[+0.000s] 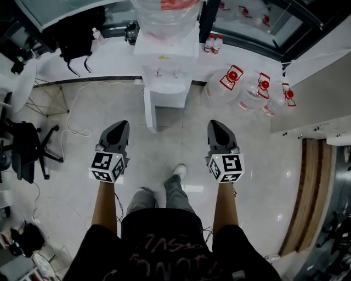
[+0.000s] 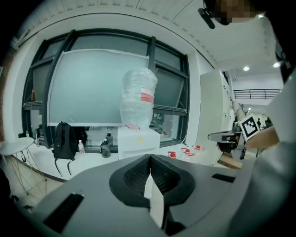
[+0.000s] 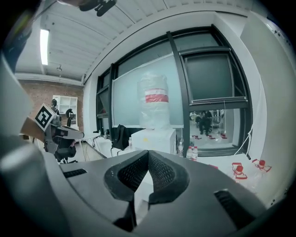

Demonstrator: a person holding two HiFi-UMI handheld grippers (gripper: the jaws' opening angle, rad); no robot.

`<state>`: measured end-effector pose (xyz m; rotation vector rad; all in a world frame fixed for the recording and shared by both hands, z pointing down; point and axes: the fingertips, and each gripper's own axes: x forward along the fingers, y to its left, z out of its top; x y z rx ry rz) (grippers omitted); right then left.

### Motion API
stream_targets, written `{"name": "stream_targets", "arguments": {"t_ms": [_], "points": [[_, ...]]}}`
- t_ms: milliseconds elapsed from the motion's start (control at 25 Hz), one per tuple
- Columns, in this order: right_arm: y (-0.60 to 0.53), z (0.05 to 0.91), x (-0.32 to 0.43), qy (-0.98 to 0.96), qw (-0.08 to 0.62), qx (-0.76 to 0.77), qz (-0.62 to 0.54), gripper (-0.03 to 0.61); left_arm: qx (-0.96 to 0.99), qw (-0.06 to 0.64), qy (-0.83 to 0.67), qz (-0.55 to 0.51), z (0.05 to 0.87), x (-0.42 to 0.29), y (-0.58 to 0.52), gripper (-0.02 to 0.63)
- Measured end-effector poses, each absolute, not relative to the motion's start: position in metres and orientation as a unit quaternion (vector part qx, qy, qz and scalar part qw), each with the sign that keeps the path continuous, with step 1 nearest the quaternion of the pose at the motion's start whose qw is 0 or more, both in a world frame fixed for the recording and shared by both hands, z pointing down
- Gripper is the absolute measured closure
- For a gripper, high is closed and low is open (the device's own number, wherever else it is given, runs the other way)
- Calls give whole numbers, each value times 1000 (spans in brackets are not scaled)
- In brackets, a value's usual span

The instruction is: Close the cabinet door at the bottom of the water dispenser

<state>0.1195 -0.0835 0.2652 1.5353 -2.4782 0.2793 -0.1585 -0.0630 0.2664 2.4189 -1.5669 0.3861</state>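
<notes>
At nine o'clock in the head view, a black office chair (image 1: 30, 148) stands on the tiled floor (image 1: 82, 115). A black backpack (image 1: 77, 33) sits on the white ledge (image 1: 109, 57) at eleven o'clock. The person holds the left gripper (image 1: 119, 125) out ahead at ten o'clock. Its fingers (image 2: 136, 175) are pressed together tip to tip with nothing between them, as the left gripper view shows.

The white water dispenser (image 1: 164, 66) stands at twelve o'clock with a plastic-wrapped bottle (image 1: 164, 16) on top. Its bottom cabinet door (image 1: 148, 112) is open, swung out toward the person and seen edge-on at the dispenser's left side. The door is well apart from both grippers. The person's shoe (image 1: 179, 170) points toward it from six o'clock.

The right gripper (image 1: 216, 125) is held level with the left one at two o'clock. Its pads (image 3: 134, 173) also meet at the tips and grip nothing. Farther right, spare water jugs (image 1: 241, 85) with red caps lie on the floor beside the ledge at one o'clock.
</notes>
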Motion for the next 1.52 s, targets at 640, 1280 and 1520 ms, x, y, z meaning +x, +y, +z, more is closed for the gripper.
{"name": "stream_targets", "arguments": {"t_ms": [640,1280,1520], "points": [[-129,393,93,-818,127,538,159,565,808,205,-532,146,415,-199,-125,603],[-163,604,71,-806,146,532,215,565,817,228,-491,196,635,-200,-164,603],[-156,682,68,-803,154,524,239,565,832,212,-463,221,706,-196,-155,603]]}}
